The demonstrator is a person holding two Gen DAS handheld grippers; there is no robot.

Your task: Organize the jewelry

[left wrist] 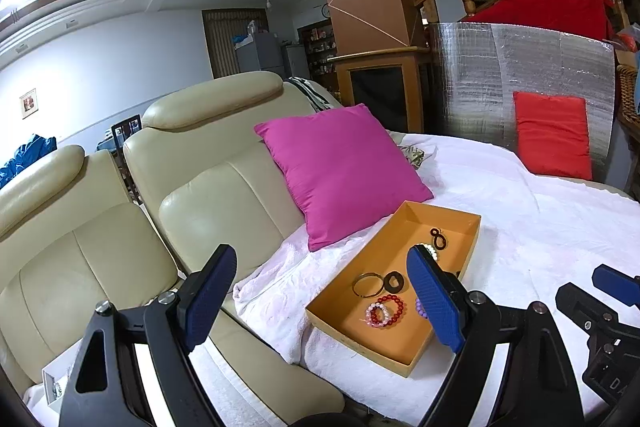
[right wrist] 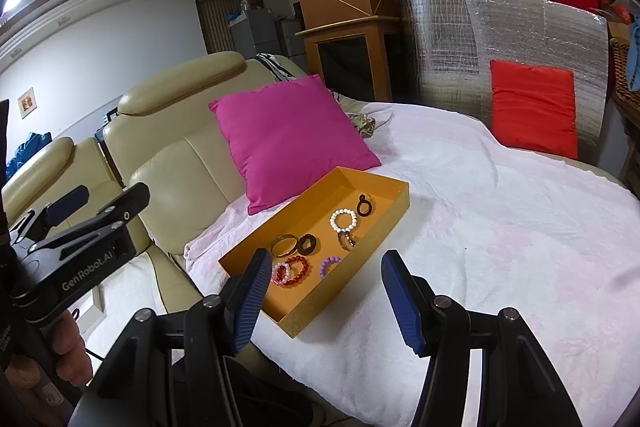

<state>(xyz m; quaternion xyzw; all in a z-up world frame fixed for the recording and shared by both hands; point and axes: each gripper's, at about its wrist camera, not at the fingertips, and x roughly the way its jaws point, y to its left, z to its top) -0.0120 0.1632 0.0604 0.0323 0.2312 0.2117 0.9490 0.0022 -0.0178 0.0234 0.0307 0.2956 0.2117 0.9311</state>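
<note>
Both the left gripper (left wrist: 322, 297) and right gripper (right wrist: 324, 297) hang released, holding nothing, near the orange tray (right wrist: 394, 211) on the white blanket (right wrist: 500, 227) (bracelets (right wrist: 343, 220) and rings lie inside it), beside a magenta pillow (right wrist: 288, 143).

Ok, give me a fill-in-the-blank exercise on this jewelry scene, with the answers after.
1. All the bracelets lie inside the ____-coloured tray.
2. Directly behind the tray leans a ____ cushion.
3. The red bead bracelet touches a ____ and white one.
4. Left gripper and right gripper both have their jaws ____.

Missing words: orange; magenta; pink; open
</note>
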